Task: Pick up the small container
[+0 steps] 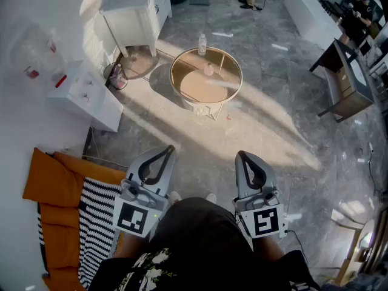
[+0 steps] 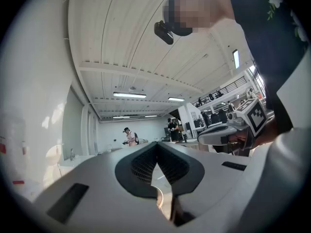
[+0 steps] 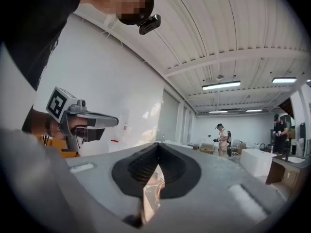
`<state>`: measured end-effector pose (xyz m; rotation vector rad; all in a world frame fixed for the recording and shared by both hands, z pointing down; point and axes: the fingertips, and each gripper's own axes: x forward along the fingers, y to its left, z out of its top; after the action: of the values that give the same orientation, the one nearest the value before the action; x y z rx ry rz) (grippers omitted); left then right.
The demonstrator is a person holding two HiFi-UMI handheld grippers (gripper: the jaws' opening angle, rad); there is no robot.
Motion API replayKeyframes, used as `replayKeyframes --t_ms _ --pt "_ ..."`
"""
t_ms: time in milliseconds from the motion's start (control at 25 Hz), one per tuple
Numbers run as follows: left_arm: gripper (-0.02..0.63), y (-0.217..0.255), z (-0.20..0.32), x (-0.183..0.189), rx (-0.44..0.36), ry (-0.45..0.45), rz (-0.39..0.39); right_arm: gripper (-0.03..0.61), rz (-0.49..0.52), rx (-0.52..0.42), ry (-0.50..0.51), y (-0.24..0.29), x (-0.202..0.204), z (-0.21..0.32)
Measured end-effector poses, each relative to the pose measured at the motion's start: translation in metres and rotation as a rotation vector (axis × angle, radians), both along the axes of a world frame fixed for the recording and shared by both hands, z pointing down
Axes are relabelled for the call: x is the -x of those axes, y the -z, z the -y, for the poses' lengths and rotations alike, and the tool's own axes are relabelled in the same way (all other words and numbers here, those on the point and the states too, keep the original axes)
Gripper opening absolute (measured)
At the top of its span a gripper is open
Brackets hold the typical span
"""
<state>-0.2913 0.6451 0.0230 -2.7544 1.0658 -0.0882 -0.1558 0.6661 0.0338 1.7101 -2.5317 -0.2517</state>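
A small clear container [image 1: 209,70] stands on a round gold-rimmed table [image 1: 179,62] some way ahead of me in the head view. A clear bottle [image 1: 202,43] stands at the table's far edge. My left gripper [image 1: 170,149] and right gripper [image 1: 240,155] are held close to my body, well short of the table, both pointing forward. Each is shut with nothing between its jaws. In the left gripper view the left gripper [image 2: 156,147] has its dark pads meeting, and the right gripper [image 3: 158,147] looks the same in its own view. Neither gripper view shows the container.
A white cabinet [image 1: 136,11] and a white box [image 1: 85,93] stand along the left wall. An orange cushion [image 1: 54,193] with a striped cloth [image 1: 97,223] lies at my left. A dark desk [image 1: 348,80] and a white bench [image 1: 312,17] stand at the right. People [image 2: 130,136] stand far off.
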Motion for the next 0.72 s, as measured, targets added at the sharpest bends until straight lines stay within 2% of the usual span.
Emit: replayKeyframes --t_ms 520,720 --pt "0.012 -0.004 -0.011 -0.03 0.0 0.024 -0.005 -0.006 0.006 -0.039 0.05 0.0 -0.013 -0.006" --pt "0.012 -0.001 -0.024 -0.044 -0.045 0.079 -0.031 -0.006 0.019 -0.054 0.085 -0.002 -0.023 -0.015"
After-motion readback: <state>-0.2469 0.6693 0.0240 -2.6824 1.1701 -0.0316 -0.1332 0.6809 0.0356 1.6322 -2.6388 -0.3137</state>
